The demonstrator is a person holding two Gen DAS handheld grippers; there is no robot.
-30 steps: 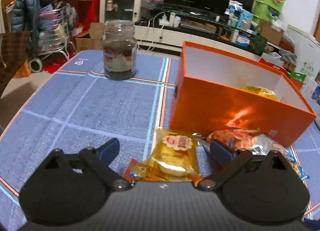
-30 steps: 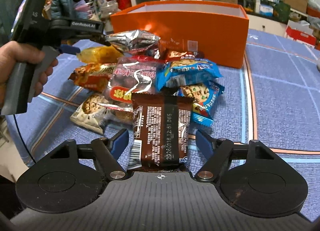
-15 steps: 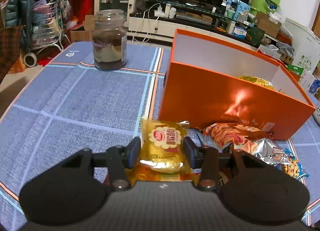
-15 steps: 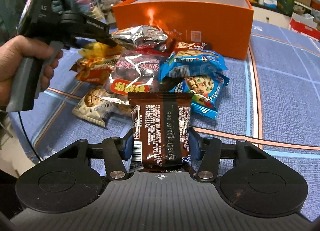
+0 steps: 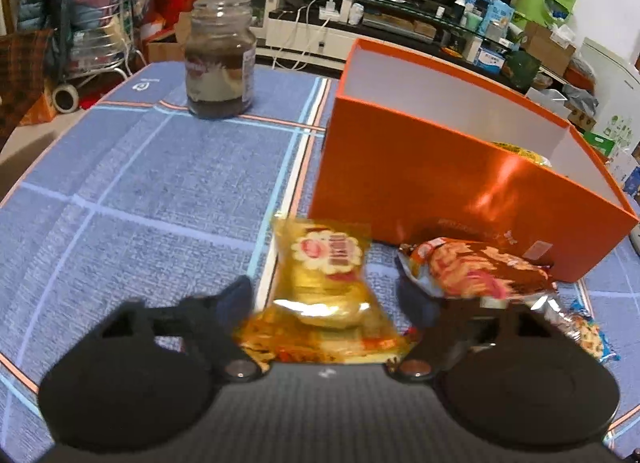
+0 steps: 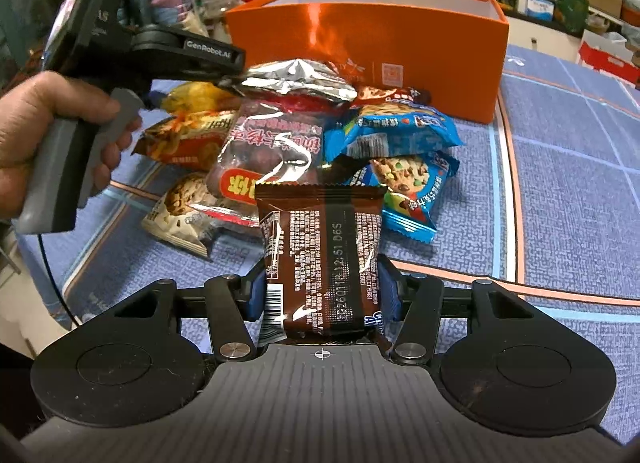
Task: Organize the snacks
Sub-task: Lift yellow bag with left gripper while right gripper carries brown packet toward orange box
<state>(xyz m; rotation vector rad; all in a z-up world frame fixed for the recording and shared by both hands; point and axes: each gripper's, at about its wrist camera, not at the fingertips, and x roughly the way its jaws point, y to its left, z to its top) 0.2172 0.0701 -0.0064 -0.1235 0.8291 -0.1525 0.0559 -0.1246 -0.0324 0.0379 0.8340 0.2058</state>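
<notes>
A yellow snack packet (image 5: 326,275) lies on the blue cloth between the fingers of my left gripper (image 5: 326,295). Its jaws are opening and the pads stand clear of the packet. My right gripper (image 6: 320,295) is shut on a brown chocolate snack packet (image 6: 320,255), pads pressed on both of its sides. Just beyond both grippers stands the open orange box (image 5: 440,191) (image 6: 360,43), with a yellow packet (image 5: 520,151) inside. In the right wrist view the left gripper (image 6: 232,83), held by a hand (image 6: 48,135), is at the left end of the snack pile.
A pile of snacks lies in front of the box: a red packet (image 6: 272,151), blue cookie packets (image 6: 392,131), a silver packet (image 6: 296,79), an orange packet (image 5: 472,267). A dark glass jar (image 5: 220,63) stands far left on the table. Room clutter lies beyond.
The left gripper's jaws closed onto the yellow packet, then spread apart again. The right gripper closed on the brown packet and has kept hold of it.
</notes>
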